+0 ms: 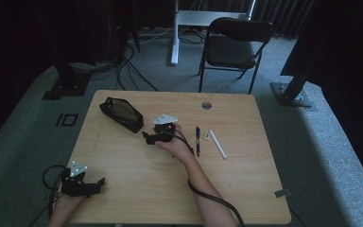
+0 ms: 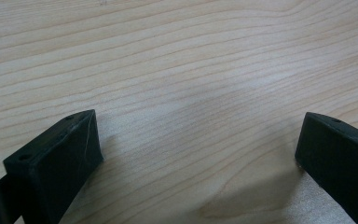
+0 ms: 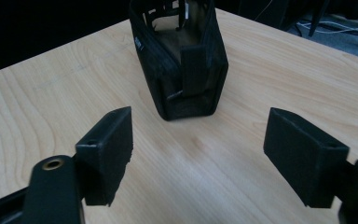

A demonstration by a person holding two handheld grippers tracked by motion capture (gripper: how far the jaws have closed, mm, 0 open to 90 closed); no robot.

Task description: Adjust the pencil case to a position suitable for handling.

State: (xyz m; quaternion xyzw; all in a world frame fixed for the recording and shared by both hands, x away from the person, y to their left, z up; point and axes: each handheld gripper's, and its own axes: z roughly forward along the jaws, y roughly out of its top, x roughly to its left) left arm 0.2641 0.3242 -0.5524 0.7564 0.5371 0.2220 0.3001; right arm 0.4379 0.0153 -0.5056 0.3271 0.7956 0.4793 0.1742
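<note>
A black pencil case (image 1: 122, 114) lies open-topped on the table's far left part; in the right gripper view the pencil case (image 3: 182, 60) stands just beyond my jaws, its end facing me. My right gripper (image 1: 147, 138) is open at the table's middle, a short way from the case, with nothing between its jaws (image 3: 200, 149). My left gripper (image 1: 100, 182) rests open at the near left corner, over bare wood (image 2: 200, 140). A dark blue pen (image 1: 198, 140), a white pen (image 1: 218, 144) and a small white eraser (image 1: 207, 136) lie right of my right hand.
The wooden table (image 1: 123, 189) has a round cable hole (image 1: 206, 105) at its far edge. A black chair (image 1: 234, 45) stands on the carpet beyond the table, with cables and stand legs on the floor. A grey cable trails from my right gripper along the forearm.
</note>
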